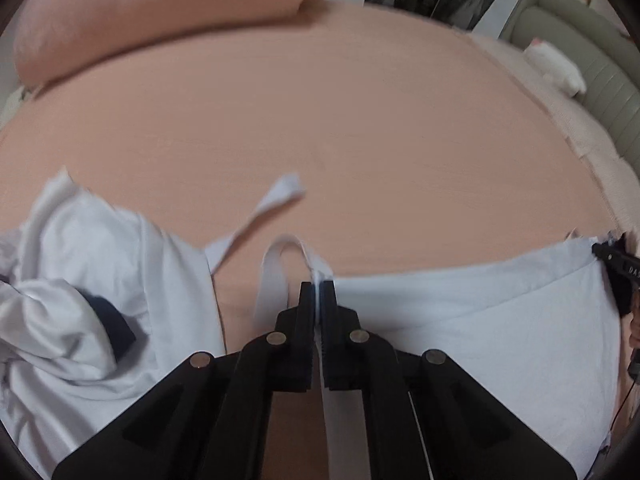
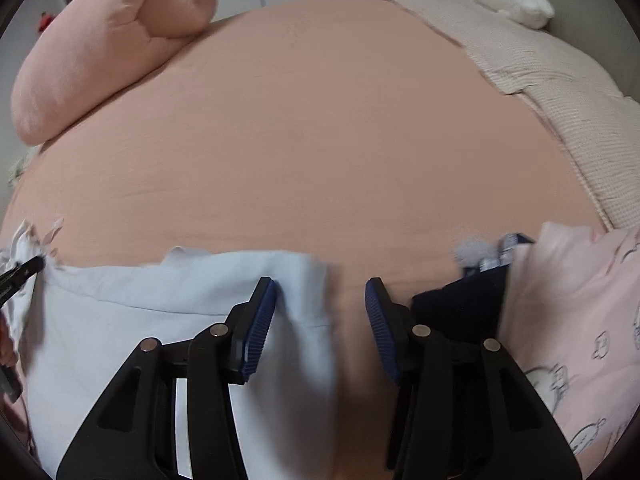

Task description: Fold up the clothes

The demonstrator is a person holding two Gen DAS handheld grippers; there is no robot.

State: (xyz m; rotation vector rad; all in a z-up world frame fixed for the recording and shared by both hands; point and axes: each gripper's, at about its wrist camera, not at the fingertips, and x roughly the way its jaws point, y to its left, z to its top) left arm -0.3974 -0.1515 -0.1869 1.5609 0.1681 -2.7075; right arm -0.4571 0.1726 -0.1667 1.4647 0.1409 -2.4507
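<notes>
A pale blue cloth garment (image 2: 168,320) lies along the near edge of a bed with a smooth peach sheet (image 2: 304,128), its lower part cut off by the frame. The left tongs (image 1: 318,286) are clamped on its top hem beside a white strap loop (image 1: 276,268). The right tongs (image 2: 320,300) gape wide over its blurred right edge. A crumpled white garment (image 1: 80,280) lies left, a pink printed cloth (image 2: 580,320) right. The sheet beyond is open.
</notes>
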